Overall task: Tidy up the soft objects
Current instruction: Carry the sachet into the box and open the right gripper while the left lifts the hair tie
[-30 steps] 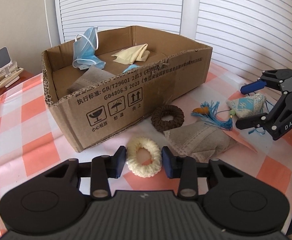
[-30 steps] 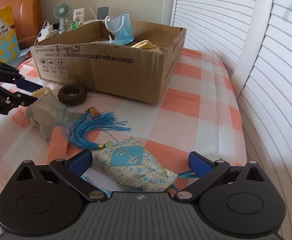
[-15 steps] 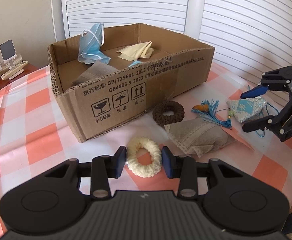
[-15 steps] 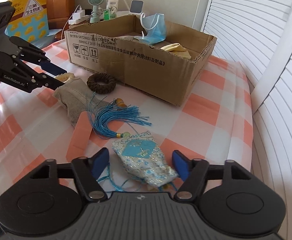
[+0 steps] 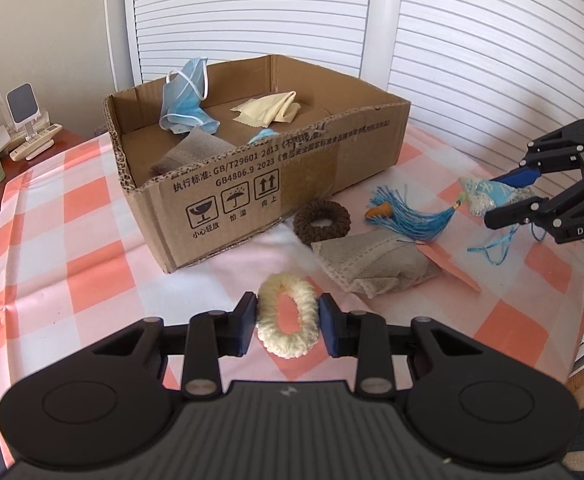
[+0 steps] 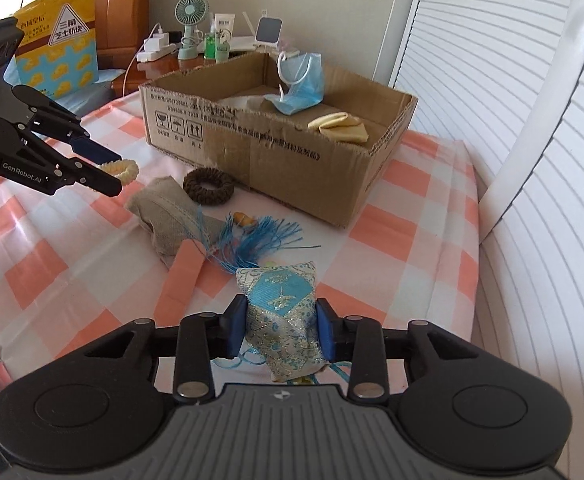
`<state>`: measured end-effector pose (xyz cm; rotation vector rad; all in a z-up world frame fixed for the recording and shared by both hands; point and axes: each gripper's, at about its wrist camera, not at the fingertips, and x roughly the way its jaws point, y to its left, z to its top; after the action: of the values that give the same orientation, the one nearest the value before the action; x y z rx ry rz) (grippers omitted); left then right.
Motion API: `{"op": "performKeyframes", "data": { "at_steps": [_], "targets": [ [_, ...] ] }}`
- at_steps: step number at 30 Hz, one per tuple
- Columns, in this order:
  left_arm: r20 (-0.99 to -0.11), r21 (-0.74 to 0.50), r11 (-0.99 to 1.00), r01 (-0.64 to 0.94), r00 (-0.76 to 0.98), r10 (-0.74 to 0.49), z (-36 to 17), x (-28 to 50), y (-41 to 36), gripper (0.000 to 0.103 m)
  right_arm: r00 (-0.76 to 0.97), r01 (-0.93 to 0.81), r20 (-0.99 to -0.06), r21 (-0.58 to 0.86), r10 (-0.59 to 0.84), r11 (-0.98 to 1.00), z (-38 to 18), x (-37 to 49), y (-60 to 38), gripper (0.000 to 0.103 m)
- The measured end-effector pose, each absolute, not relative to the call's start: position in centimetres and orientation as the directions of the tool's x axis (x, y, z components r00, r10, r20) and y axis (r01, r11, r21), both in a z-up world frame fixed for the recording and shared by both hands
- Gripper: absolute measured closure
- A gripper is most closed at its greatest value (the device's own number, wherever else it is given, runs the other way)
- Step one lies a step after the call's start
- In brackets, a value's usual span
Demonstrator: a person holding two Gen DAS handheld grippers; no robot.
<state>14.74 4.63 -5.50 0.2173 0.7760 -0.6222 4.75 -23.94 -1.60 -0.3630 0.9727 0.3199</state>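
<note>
My left gripper (image 5: pixel 288 322) is shut on a cream knitted scrunchie (image 5: pixel 288 320) and holds it above the checked tablecloth; it also shows in the right wrist view (image 6: pixel 122 170). My right gripper (image 6: pixel 280 330) is shut on a blue-and-silver brocade sachet (image 6: pixel 284 320), lifted off the table; it also shows in the left wrist view (image 5: pixel 491 196). Its blue tassel (image 6: pixel 256 240) trails down to the cloth. A brown scrunchie (image 5: pixel 323 222) and a grey cloth pouch (image 5: pixel 375 266) lie in front of the open cardboard box (image 5: pixel 252 192).
The box holds a blue face mask (image 5: pixel 186 100), a yellow cloth (image 5: pixel 270 110) and a grey cloth (image 5: pixel 196 152). A wooden side table with a fan (image 6: pixel 190 24), bottles and a phone stand stands beyond the table. White shutters (image 5: pixel 471 40) run behind and to the right.
My right gripper has closed on the sachet and lifted it, pulling the tassel along. My left gripper has risen with the cream scrunchie still in it.
</note>
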Motion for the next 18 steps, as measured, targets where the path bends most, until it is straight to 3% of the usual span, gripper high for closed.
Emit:
{"op": "performKeyframes", "data": {
  "at_steps": [18],
  "targets": [
    [-0.704, -0.049, 0.763, 0.644, 0.52, -0.484, -1.1, 10.8, 4.8, 0.071, 0.649, -0.461, -0.74, -0.196, 0.178, 0.866, 6.3, 6.9, -22.7, 0.062]
  ]
}}
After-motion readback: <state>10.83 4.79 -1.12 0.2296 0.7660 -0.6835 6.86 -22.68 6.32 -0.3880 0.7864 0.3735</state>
